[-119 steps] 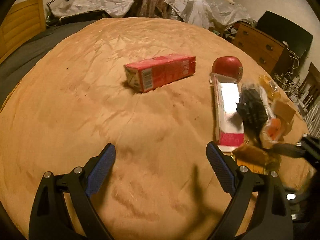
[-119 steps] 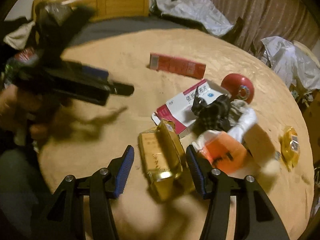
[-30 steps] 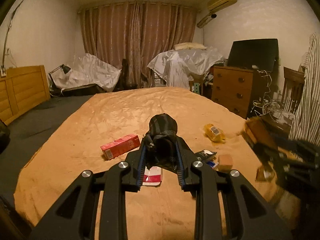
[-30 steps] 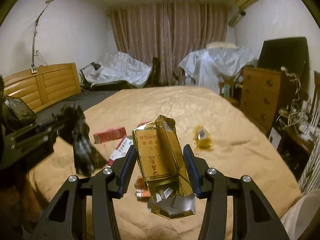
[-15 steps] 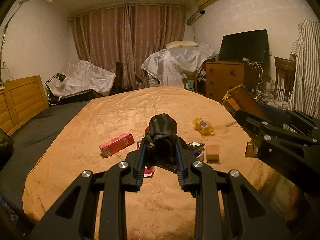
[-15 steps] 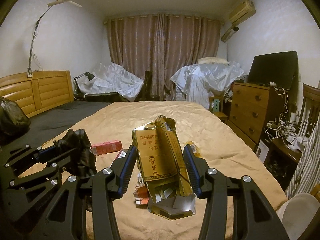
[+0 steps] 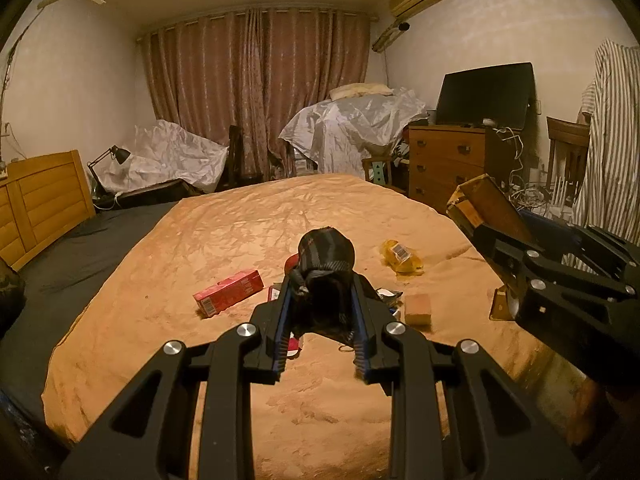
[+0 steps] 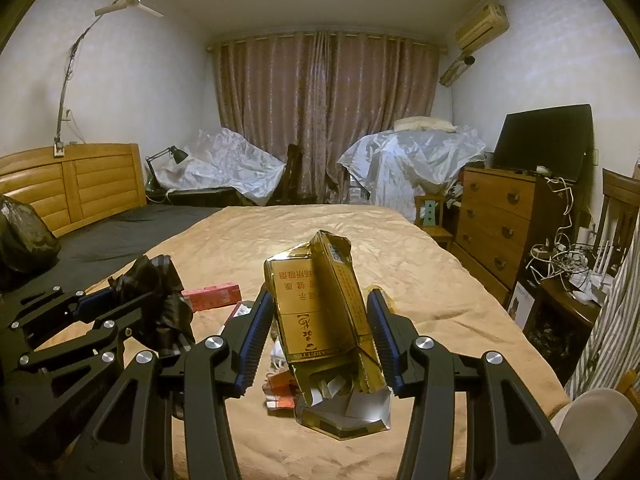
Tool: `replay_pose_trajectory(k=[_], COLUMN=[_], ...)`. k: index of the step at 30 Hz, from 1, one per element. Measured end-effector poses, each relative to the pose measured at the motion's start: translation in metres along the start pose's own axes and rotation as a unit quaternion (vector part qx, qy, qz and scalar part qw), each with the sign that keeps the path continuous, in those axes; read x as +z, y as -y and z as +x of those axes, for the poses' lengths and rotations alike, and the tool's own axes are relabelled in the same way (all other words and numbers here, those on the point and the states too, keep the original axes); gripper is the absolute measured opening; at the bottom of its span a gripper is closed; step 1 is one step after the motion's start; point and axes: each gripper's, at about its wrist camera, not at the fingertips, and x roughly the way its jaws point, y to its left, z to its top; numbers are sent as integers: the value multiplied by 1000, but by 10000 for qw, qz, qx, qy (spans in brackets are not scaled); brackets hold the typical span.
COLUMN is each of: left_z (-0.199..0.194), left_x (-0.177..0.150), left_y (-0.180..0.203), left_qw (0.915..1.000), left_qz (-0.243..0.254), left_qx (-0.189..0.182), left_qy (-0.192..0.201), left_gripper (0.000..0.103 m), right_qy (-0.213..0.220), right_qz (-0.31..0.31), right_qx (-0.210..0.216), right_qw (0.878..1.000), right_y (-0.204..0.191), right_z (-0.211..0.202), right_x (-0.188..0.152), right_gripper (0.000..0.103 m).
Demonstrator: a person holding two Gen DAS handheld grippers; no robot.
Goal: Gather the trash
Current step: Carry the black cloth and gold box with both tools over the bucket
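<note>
My left gripper (image 7: 320,312) is shut on a crumpled black plastic bag (image 7: 325,268), held above the tan bedspread (image 7: 248,224). My right gripper (image 8: 318,332) is shut on a torn gold carton (image 8: 320,312), also lifted above the bed. The right gripper with the gold carton (image 7: 488,204) shows at the right edge of the left wrist view. The left gripper with the black bag (image 8: 160,300) shows at the left of the right wrist view. On the bed lie a red box (image 7: 228,298), a yellow wrapper (image 7: 400,260), a small tan block (image 7: 418,308) and loose scraps (image 8: 280,392).
A wooden dresser (image 8: 496,220) with a black screen (image 7: 484,96) stands right of the bed. A wooden headboard (image 8: 76,184) is at the left, with a black bag (image 8: 20,244) near it. Plastic-covered furniture (image 7: 348,132) and curtains are at the back. Tangled cables (image 8: 568,260) lie at the right.
Both grippers closed on their items and lifted them off the bed, four seconds ago both were open. In the last second both views rose slightly and drew back.
</note>
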Motion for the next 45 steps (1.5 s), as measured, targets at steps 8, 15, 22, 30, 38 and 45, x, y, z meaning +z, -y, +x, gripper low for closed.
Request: replay_pose_trajectory(k=[8,15,22,30,38,45], left_z=[0,9,13,20,46,80], left_x=[24,42,55,59,41,14], left_y=[28,83,160,243,320,377], left_qw=[9992,9949,9832,9579,9219,8882], left_qz=[2,112,360,771,1356,1930], left_qx=[-349,-992,-1790,-2735,-3374,-3518], left_qy=[168,150,43,-399,-1341,-2238], left_gripper=[25,25,25,25,25,25], right_qy=[-17,-163,-366,-1007,-2327,-3319], right_qz=[95,308,504,929,1551,1880], right_qx=[-295,-863,-1530,-2019,-1859,-1417], right_qw=[9995,9957,9863,9698,9419,9135], right_y=[31,99,185,302,422,457], right_z=[-28,-68,-115,-162,-157,-114], right_x=[13,10,0,-21,-51,-77], right_gripper=[50,50,50,50,50,51])
